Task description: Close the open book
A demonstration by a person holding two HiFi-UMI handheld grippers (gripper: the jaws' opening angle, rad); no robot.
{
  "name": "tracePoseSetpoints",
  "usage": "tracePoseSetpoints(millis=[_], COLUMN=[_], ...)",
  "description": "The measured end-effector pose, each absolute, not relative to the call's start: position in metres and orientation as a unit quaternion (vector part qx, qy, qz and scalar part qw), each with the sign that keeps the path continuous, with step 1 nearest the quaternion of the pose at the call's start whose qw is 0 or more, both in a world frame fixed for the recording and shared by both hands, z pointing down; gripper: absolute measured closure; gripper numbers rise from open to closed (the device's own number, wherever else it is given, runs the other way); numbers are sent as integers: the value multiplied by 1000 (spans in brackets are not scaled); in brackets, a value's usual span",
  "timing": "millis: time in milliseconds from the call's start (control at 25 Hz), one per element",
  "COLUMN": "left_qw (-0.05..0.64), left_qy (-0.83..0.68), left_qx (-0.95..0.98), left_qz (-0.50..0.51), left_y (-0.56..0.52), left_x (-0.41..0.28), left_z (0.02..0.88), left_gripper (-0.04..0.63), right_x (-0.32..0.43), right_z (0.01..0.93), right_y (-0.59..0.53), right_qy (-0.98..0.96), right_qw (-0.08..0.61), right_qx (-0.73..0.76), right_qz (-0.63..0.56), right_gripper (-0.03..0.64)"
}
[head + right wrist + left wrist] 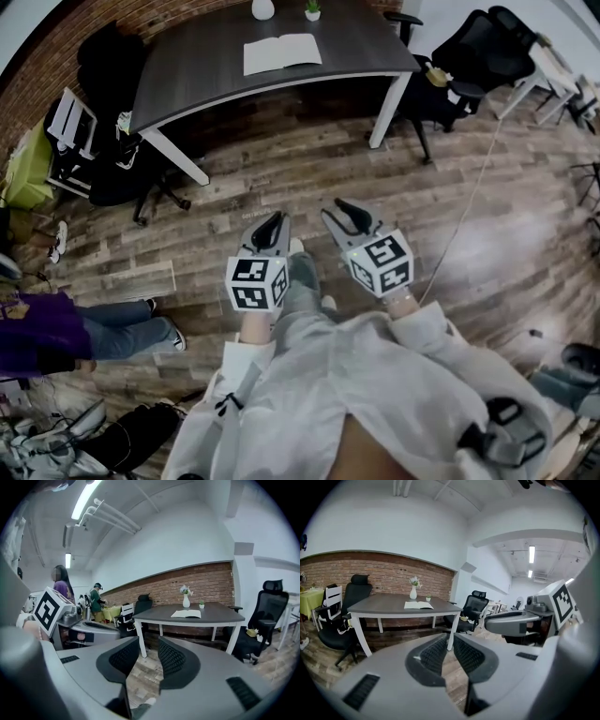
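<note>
Wooden floorboards ran from where the person stood all the way to the desk, so nothing was yet within reach. Nearest, both tools were held out low in front of the body. The left gripper had its fingers all but closed, only a slit between them. The right gripper had its fingers standing moderately apart. Neither held anything.

Well beyond them stood the desk against the brick wall. The open book lay flat on it, pages up, toward the far side. Just behind it were a white vase and a small plant.

The step in hand looked to be the approach. Doing it well probably meant walking right up to the desk's near edge before reaching. Then one finger could slip under an outer page edge and swing that half over the spine, keeping clear of the vase.
</note>
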State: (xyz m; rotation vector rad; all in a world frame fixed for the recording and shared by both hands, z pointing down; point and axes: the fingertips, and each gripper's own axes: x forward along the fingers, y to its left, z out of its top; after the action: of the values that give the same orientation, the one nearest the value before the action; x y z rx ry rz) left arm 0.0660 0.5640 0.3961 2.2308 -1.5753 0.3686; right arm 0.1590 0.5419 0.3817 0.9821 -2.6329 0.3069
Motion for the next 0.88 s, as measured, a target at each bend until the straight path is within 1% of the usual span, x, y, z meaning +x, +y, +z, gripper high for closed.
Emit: tracePoseSetpoints(millis=[80, 160, 320, 440, 680, 880], left_qw=[197, 198, 193, 190, 172, 154], left_qy=[-557, -553, -541, -527, -516, -506], left_qx=[796, 798, 806, 817, 829, 841], left_qz=[135, 138, 142, 139, 126, 117], left_y=[551, 533, 487, 447, 365, 309], left_x=[63, 58, 46, 34, -4, -34], left_z=[401, 404, 405, 400, 380, 366], left_gripper=[518, 499, 497, 497, 497, 497], right_x=[158, 155, 141, 120, 86, 61], right_z=[384, 385, 384, 382, 369, 357], right_y=[528, 510, 467, 432, 350, 292], right_qy=[-917, -916, -914, -913, -906, -898], right_qw=[156, 155, 144, 150, 154, 141], right_qx=[350, 353, 359, 360, 380, 407], right_qz=[110, 112, 119, 118, 104, 92], right_gripper=[514, 511, 511, 511, 511, 511])
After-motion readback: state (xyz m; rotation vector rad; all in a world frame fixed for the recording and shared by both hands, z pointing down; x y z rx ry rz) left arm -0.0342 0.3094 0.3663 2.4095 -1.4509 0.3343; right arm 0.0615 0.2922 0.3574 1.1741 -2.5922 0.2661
